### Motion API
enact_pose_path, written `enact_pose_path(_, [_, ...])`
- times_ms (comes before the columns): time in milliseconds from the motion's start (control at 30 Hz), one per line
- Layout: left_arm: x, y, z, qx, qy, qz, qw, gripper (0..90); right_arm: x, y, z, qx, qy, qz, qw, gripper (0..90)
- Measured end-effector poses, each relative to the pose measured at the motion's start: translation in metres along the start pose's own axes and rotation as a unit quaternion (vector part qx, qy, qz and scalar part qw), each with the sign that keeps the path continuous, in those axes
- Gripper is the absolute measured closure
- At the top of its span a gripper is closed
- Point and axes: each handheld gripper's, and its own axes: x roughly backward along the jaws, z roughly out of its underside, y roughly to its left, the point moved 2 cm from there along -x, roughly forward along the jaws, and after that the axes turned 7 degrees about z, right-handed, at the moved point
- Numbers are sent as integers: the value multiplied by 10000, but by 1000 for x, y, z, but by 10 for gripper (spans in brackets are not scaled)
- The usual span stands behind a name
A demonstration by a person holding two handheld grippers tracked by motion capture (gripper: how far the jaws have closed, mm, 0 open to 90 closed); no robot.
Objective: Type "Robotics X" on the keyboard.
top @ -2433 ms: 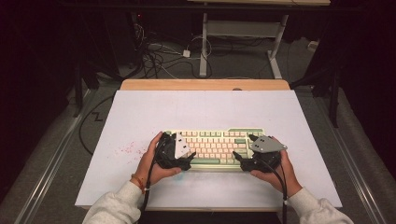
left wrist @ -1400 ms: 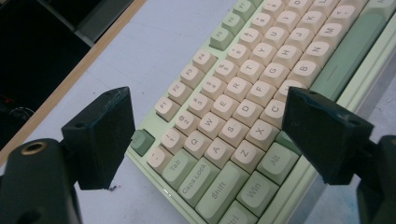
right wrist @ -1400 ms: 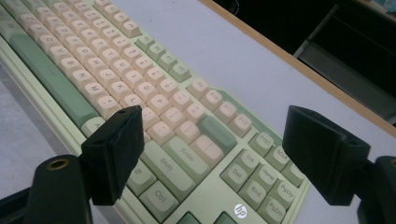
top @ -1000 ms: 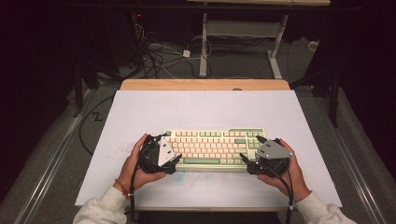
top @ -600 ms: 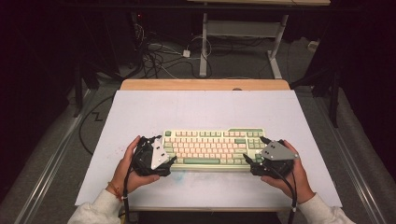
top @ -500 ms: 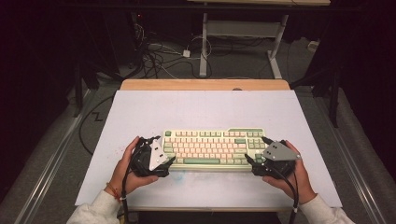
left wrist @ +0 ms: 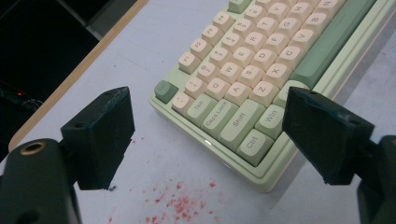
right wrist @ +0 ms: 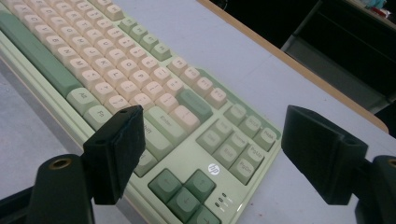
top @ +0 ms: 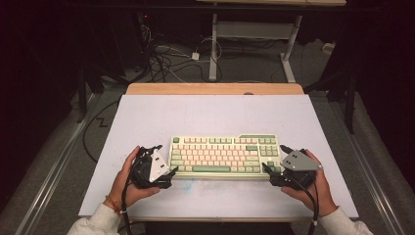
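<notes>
Keyboard: the pale green keyboard (top: 224, 155) lies flat on the near half of your surface (top: 215, 115), long side running left to right, cream keys in the middle, darker green space bar along the near edge.
Left gripper: your left gripper (top: 169, 174) sits at the keyboard's near left corner, held in your left hand (top: 128, 178), its grey three-cornered plate on top.
Left jaws: spread wide and holding nothing; in the left gripper view one jaw stands over the bare surface just beside the keyboard's left end, the other over the near edge by the Win key, with the Ctrl and Shift corner between them.
Right gripper: your right gripper (top: 274, 164) sits at the keyboard's near right corner, in your right hand (top: 313, 188).
Right jaws: released and wide apart, gripping nothing; in the right gripper view the arrow keys and the small logo badge (right wrist: 213, 169) lie between them, one jaw over the keys near Enter, the other beyond the keyboard's right end over the surface.
Contact: you cannot tell whether any jaw touches the keyboard.
Surface marks: red specks (left wrist: 180, 207) lie on the surface beside the left end.
</notes>
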Motion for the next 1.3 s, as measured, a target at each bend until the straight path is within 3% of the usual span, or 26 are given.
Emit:
enact_pose_path(600, [5, 4, 22, 149, 202, -94, 9996, 157, 8, -15, 20, -110, 98, 150, 9998, 218])
enact_pose_path(1300, [3, 7, 52, 337, 448, 60, 9984, 157, 19, -34, 54, -472, 301, 477, 9973, 216])
